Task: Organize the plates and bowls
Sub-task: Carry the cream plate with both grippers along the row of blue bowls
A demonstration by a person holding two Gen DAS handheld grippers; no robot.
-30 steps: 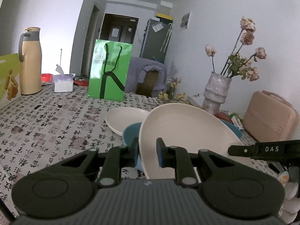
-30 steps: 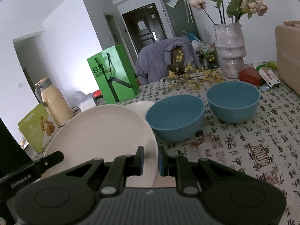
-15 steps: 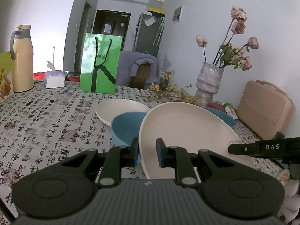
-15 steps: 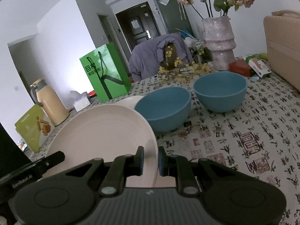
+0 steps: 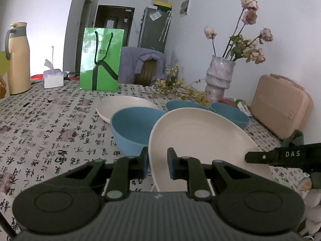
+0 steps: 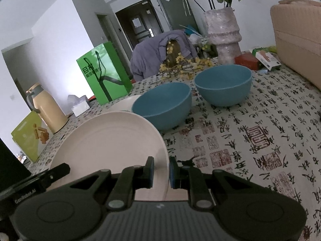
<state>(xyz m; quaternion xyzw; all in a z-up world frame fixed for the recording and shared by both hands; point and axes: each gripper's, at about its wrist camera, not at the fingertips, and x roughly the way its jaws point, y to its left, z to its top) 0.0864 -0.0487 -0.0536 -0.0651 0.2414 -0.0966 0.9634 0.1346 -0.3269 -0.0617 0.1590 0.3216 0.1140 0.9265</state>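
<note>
A home dining area: a calligraphy-print tablecloth (image 5: 40, 124), a vase of dried roses (image 5: 219, 78) at right, a refrigerator (image 5: 154, 28) and entry door (image 5: 112, 22) at upper centre.

plate (image 5: 200, 140) held over table (image 5: 40, 124) | bowl (image 5: 132, 128) just left | second plate (image 5: 122, 104) behind (bag (image 5: 101, 60) farther back)

Room pretty dim, cool bluish cast in both views. Brightest patch is white wall behind thermos (image 5: 17, 58), probably window light from that side, slightly blown out. Soft shadows under blue bowl (image 6: 162, 105) on table (image 6: 260, 132), no hard glare. Heavy fisheye bend, black vignette in corners. Tongs housing up close soft; background doorway murky, grainy.
</note>
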